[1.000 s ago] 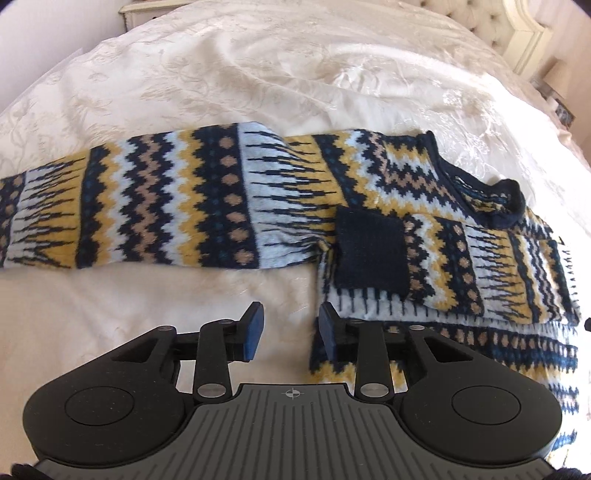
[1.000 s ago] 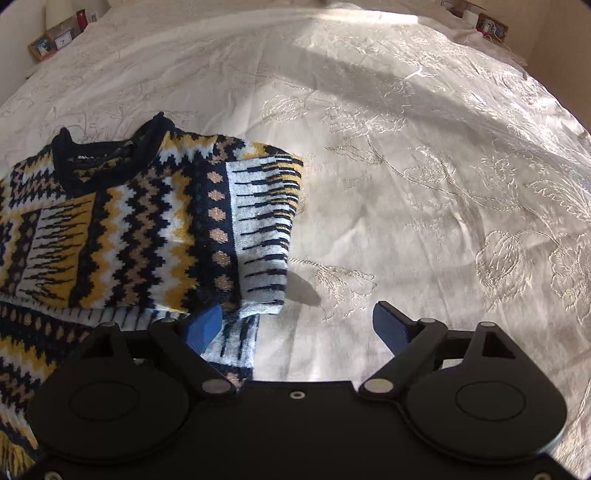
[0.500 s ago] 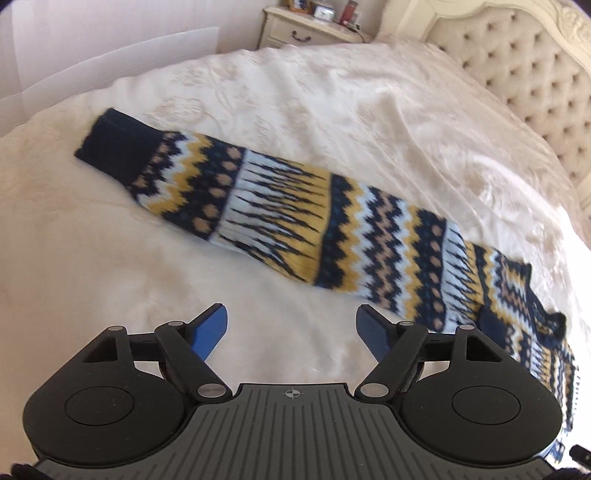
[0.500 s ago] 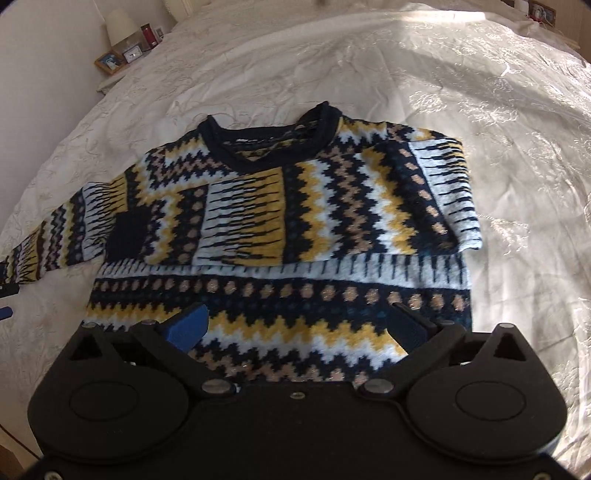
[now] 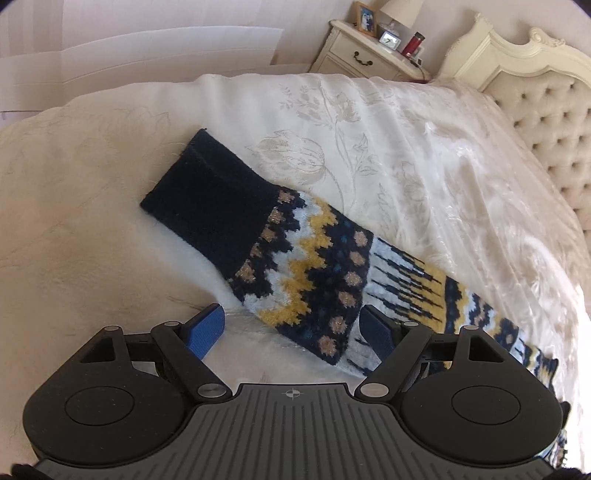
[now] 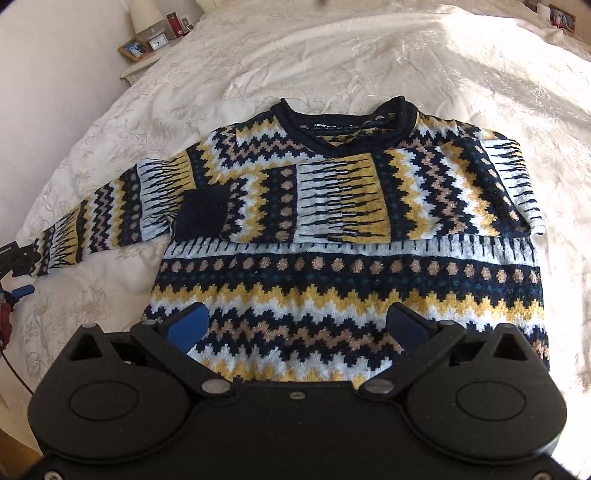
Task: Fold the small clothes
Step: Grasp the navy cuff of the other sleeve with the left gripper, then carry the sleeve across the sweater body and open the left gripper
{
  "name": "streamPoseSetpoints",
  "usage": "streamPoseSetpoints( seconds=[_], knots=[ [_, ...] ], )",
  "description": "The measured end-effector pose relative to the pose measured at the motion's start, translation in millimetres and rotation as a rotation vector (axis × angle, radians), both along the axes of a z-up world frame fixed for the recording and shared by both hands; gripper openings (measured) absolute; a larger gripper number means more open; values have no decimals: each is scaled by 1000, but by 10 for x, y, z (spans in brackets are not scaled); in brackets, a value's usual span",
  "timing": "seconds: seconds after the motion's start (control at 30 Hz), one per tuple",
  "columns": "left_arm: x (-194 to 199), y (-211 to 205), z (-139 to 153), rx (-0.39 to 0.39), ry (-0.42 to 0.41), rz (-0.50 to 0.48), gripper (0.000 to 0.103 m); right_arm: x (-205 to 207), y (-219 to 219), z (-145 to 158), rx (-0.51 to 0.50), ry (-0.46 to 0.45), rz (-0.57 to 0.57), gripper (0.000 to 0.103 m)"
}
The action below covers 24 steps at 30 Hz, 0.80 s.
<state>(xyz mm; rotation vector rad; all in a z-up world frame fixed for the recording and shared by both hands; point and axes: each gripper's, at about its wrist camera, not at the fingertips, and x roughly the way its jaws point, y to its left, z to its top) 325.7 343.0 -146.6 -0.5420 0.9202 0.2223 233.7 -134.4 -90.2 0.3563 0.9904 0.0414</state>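
Sweater (image 6: 343, 229) lies flat on the bedspread (image 6: 332, 55), both the left claw (image 5: 291, 330) and right claw (image 6: 299, 326) spread wide, empty.

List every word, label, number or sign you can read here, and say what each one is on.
"semir": neck label inside the sweater collar; the letters are small, so the reading is unsure, and smaller print beside it is illegible.
Clock on the nightstand: its face shows, but nothing on it can be read.
Framed photo: no text visible.
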Motion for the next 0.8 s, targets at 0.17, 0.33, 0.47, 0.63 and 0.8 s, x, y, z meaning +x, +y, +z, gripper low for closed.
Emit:
streamPoseSetpoints(
  seconds=[0.17, 0.33, 0.47, 0.63, 0.8],
  knots=[
    [199, -41, -95, -14, -25, -39, 93, 21, 84, 28, -13, 18, -1, 102],
    [347, -38, -126, -45, -55, -52, 93, 68, 151, 45, -18, 28, 12, 102],
    [334, -11, -76, -24, -33, 27, 37, 118, 191, 57, -15, 27, 29, 102],
    [208, 23, 12, -59, -61, 47, 17, 154, 199, 47, -5, 25, 45, 102],
    [72, -168, 409, 16, -154, 13, 6, 136, 170, 39, 10, 16, 58, 102]
  ],
)
